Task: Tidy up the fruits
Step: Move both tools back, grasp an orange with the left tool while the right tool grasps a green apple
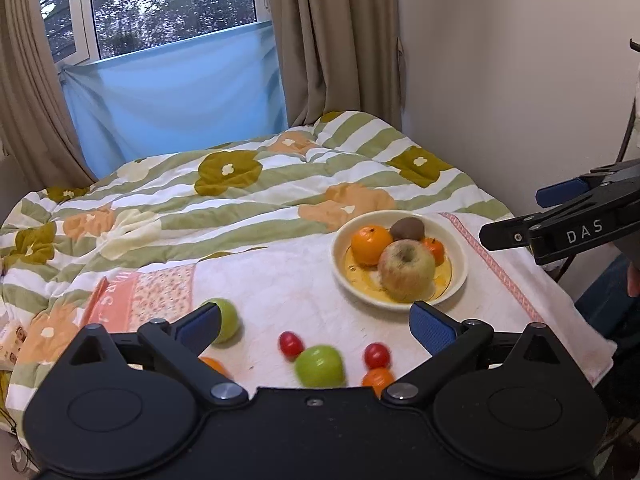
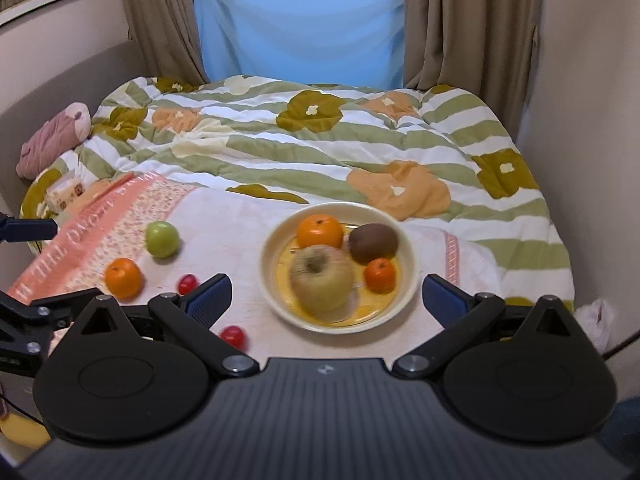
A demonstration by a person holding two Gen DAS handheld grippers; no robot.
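Left claw (image 1: pixel 316 322): fingers spread wide apart, nothing between them; it fills the bottom of the left wrist view, hanging over the loose fruit.
Right claw (image 2: pixel 326 294): fingers also wide apart and empty; it sits low in the right wrist view, with the bowl showing between its blue pads.
Bowl (image 2: pixel 408 276): cream with a yellow inside, centre of the right wrist view and right of centre in the left wrist view, resting on the towel.
In the bowl: a large yellowish apple (image 2: pixel 321 280) at the front, a big orange (image 2: pixel 319 230) behind it, a brown kiwi (image 2: pixel 373 242) at the right, a small orange (image 2: pixel 381 275) in front of the kiwi.
Loose fruit, left wrist view: one green apple (image 1: pixel 320 366) bottom centre, touching a red tomato (image 1: pixel 290 343) at its upper left; a second tomato (image 1: pixel 377 355) lies just to its right, above a small orange fruit (image 1: pixel 377 378); another green apple (image 1: pixel 226 320) sits partly behind the left pad.
Loose fruit, right wrist view: an orange (image 2: pixel 123 278) left of centre, well apart from the bowl.
Towel (image 1: pixel 280 280): pale, with a pink patterned end toward the left, spread on the bed.
Bed quilt (image 2: pixel 320 152): green and white stripes with flowers, across the middle of both views.
Window curtains (image 2: pixel 452 20): beige, at the top.
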